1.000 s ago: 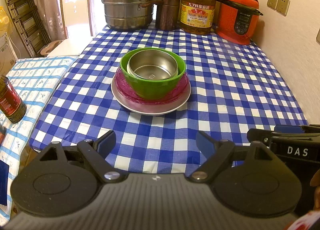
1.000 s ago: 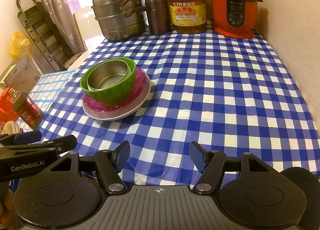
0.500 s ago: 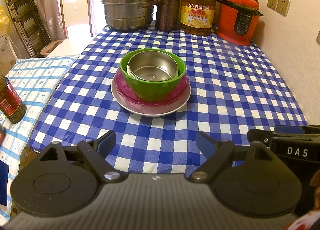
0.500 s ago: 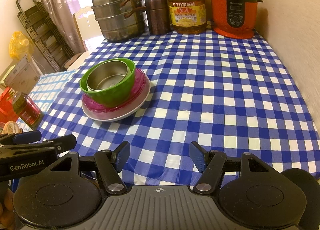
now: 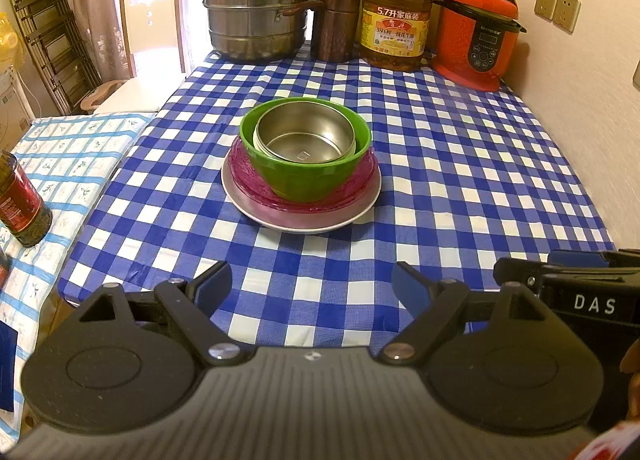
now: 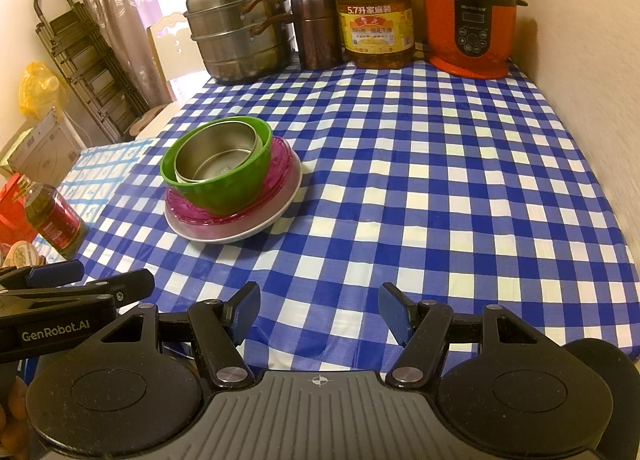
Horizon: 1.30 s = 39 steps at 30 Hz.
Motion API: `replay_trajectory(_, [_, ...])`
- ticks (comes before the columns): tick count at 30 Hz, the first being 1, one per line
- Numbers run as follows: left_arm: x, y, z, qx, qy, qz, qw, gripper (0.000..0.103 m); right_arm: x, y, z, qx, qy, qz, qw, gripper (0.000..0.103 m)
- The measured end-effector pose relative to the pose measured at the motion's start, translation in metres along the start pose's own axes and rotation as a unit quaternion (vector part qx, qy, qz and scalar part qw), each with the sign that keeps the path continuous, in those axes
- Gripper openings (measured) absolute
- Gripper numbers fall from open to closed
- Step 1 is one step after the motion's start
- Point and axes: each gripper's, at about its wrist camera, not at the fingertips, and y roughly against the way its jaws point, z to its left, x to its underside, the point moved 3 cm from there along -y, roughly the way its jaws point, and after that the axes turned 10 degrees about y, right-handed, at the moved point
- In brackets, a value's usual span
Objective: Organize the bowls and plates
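A steel bowl (image 5: 306, 137) sits inside a green bowl (image 5: 312, 177), which stands on a pink plate (image 5: 248, 175) on a white plate (image 5: 304, 221), all stacked mid-table. The stack also shows in the right wrist view: steel bowl (image 6: 216, 157), green bowl (image 6: 228, 191), pink plate (image 6: 280, 167), white plate (image 6: 256, 230). My left gripper (image 5: 311, 288) is open and empty near the table's front edge, well short of the stack. My right gripper (image 6: 319, 314) is open and empty at the front edge, to the right of the stack.
Along the far edge stand a steel steamer pot (image 5: 256, 3), a brown canister (image 5: 334, 25), an oil jug (image 5: 396, 11) and a red cooker (image 5: 476, 35). A wall runs along the right. A lower side table (image 5: 68, 163) with a bottle (image 5: 20, 203) is on the left.
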Motion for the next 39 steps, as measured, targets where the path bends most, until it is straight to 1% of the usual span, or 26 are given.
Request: replay_trajectory(39, [0.0005, -0.0003, 0.0008, 0.000, 0.002, 0.001, 1.0000, 0.086, 0.0006, -0.0007, 0.0028, 0.001, 0.000, 0.003, 1.000, 0.066])
